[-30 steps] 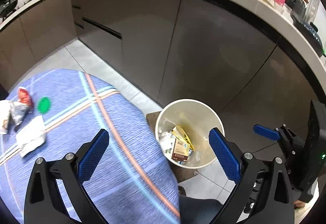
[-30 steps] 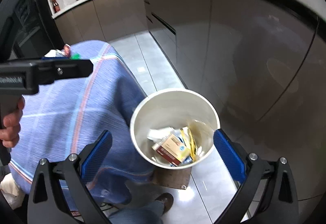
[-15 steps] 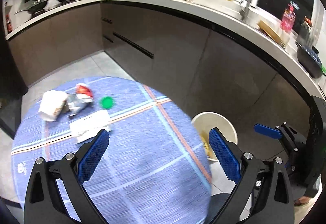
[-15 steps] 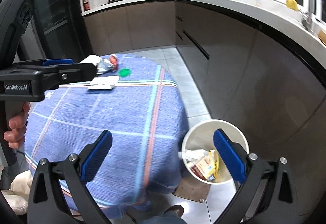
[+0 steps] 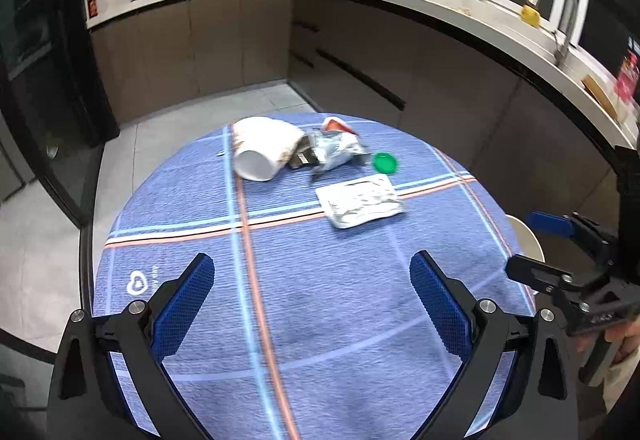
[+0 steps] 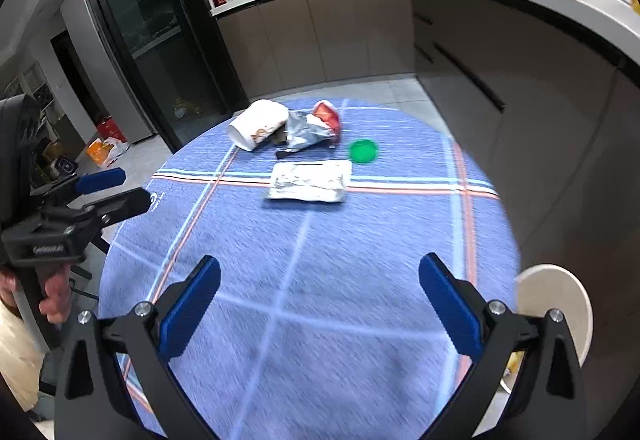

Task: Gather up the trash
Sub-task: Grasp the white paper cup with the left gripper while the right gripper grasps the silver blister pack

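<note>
Trash lies at the far side of a round table with a blue plaid cloth (image 5: 304,304) (image 6: 320,280): a tipped white paper cup (image 5: 264,152) (image 6: 258,124), a crumpled silver and red snack bag (image 5: 334,148) (image 6: 312,126), a green lid (image 5: 385,162) (image 6: 363,151) and a flat silver packet (image 5: 360,200) (image 6: 310,180). My left gripper (image 5: 312,308) is open and empty above the near cloth. My right gripper (image 6: 320,304) is open and empty too. The white bin (image 6: 556,304) (image 5: 526,240) stands on the floor at the table's right edge, mostly hidden.
Brown kitchen cabinets (image 5: 400,60) and a countertop curve behind and to the right of the table. A dark glass-fronted unit (image 6: 160,40) stands at the left. Grey tiled floor (image 5: 160,128) lies beyond the table. Each gripper shows in the other's view, right gripper (image 5: 560,264), left gripper (image 6: 80,208).
Both grippers have swung up and left from over the bin to over the table. The trash on the cloth has come into the middle of both views. Both stay open.
</note>
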Motion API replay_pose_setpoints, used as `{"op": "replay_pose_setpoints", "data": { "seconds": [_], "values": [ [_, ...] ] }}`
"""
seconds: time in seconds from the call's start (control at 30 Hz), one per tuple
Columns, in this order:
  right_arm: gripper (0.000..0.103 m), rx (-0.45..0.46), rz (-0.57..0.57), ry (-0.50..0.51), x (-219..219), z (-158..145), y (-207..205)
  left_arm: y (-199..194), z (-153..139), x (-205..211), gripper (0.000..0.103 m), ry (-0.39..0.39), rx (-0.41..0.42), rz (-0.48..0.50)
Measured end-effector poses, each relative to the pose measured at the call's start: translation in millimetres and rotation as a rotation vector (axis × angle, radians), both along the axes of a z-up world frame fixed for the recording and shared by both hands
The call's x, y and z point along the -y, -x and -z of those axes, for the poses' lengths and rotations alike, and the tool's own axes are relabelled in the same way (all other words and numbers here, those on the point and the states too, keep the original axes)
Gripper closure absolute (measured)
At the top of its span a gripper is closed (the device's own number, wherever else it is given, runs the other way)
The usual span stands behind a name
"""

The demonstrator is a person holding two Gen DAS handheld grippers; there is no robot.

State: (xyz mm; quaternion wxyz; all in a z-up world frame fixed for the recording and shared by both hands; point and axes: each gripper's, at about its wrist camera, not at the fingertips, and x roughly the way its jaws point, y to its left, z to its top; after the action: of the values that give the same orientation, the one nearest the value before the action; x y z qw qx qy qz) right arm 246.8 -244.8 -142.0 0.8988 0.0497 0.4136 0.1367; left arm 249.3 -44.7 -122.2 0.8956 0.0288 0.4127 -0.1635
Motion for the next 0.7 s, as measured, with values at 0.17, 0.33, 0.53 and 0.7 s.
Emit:
{"op": "replay_pose_setpoints", "data": {
  "seconds": [0.17, 0.33, 0.53, 0.7],
  "values": [
    [0.003, -0.02, -0.09, 0.007, -27, 16, -36, -17, 10, -23, 0.009, 0.006, -0.01, -0.018],
    [0.013, -0.019, -0.159, 0.223, -54, 43, -64, -45, 19, -38, 0.012, 0.01, -0.02, -0.036],
    [0.017, 0.036, -0.261, 0.416, -78, 66, -80, -93, 27, -33, 0.011, -0.014, -0.019, -0.035],
    [0.024, 0.067, -0.328, 0.497, -93, 79, -98, -132, 30, -23, 0.008, -0.022, -0.025, -0.019]
  ]
}}
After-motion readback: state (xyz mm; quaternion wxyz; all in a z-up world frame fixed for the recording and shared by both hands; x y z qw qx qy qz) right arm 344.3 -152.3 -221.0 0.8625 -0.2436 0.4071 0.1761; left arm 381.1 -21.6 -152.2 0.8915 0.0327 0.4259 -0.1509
